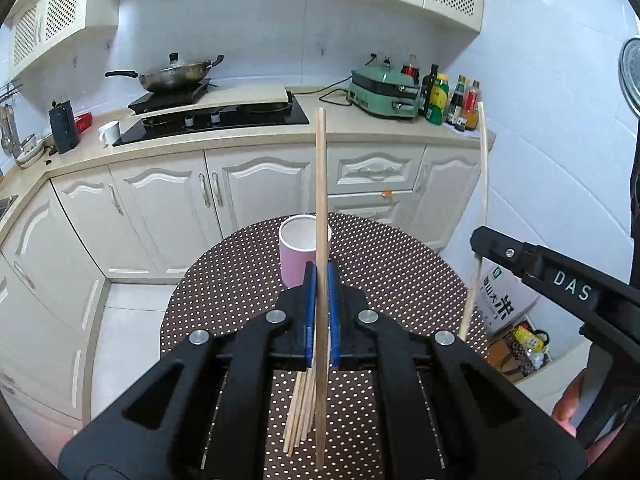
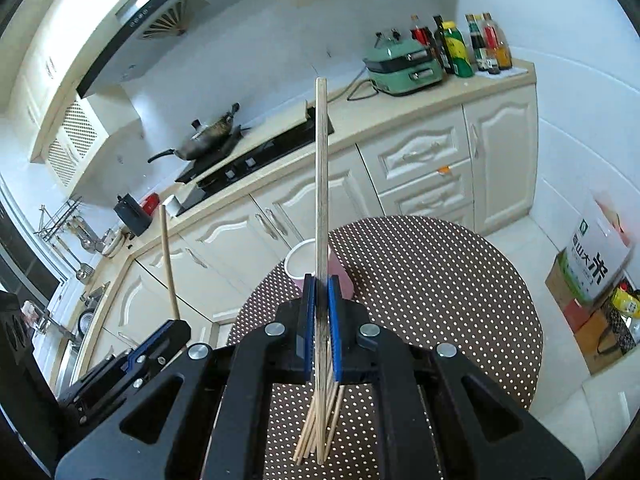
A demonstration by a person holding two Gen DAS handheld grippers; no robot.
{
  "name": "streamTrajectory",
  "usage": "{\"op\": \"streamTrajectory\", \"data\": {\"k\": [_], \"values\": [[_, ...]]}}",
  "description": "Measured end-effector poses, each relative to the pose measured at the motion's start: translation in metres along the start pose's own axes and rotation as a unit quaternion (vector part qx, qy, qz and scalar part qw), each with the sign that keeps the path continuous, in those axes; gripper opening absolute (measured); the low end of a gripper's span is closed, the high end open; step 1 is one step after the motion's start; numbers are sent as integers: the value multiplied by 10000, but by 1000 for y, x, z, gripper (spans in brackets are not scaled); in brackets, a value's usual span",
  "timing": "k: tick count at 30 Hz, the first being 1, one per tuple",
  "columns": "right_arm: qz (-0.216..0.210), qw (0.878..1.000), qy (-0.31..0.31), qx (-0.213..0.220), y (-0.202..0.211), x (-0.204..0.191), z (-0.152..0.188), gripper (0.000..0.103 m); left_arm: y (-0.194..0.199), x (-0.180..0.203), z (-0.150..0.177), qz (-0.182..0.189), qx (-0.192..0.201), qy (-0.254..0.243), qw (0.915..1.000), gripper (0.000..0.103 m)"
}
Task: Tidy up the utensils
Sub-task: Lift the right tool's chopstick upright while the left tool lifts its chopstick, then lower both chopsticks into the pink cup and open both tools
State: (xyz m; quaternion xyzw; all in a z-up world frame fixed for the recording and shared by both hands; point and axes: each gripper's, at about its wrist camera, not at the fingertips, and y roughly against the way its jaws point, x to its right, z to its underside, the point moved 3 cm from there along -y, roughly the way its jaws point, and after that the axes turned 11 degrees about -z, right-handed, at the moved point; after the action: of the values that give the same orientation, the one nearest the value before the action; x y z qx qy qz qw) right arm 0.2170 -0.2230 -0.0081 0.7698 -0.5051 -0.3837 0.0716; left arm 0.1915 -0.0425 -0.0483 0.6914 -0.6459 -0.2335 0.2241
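My left gripper (image 1: pixel 321 276) is shut on one wooden chopstick (image 1: pixel 321 184), held upright above the round dotted table (image 1: pixel 240 292). My right gripper (image 2: pixel 321 288) is shut on another chopstick (image 2: pixel 321 168), also upright; it shows at the right of the left wrist view (image 1: pixel 483 168). The left gripper's chopstick shows at the left of the right wrist view (image 2: pixel 168 256). A pink cup (image 1: pixel 298 254) with a white inside stands on the table just beyond both grippers (image 2: pixel 304 266). A loose pile of chopsticks (image 1: pixel 300 416) lies on the table under the grippers (image 2: pixel 320 428).
Cream kitchen cabinets (image 1: pixel 248 188) and a counter with a hob (image 1: pixel 216 118), a wok (image 1: pixel 176 74), a green appliance (image 1: pixel 384 92) and sauce bottles (image 1: pixel 452 100) lie beyond the table. A rice bag and boxes (image 2: pixel 596 276) stand on the floor at the right.
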Motion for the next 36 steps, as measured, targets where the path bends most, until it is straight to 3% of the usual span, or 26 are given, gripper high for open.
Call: {"op": "streamTrajectory", "data": {"k": [8,15,24,30,36], "values": [[-152,9993,306,138,-5,-17,-28,5,0,-7,-25,-169,190,85,9996,6],[-380,9982,381,268,-28,-27,-68,5,-11,-12,-68,-261,426,140,9987,6],[-585,9971,404,253,-94,-29,-113,5,-73,-15,-125,-246,452,168,9985,6],[-436,9974,491,298,-144,-19,-127,5,-133,-15,-144,189,460,226,9985,6],[-317,9974,522,375,-184,2,-123,5,-186,-5,-140,479,442,237,9976,6]]}}
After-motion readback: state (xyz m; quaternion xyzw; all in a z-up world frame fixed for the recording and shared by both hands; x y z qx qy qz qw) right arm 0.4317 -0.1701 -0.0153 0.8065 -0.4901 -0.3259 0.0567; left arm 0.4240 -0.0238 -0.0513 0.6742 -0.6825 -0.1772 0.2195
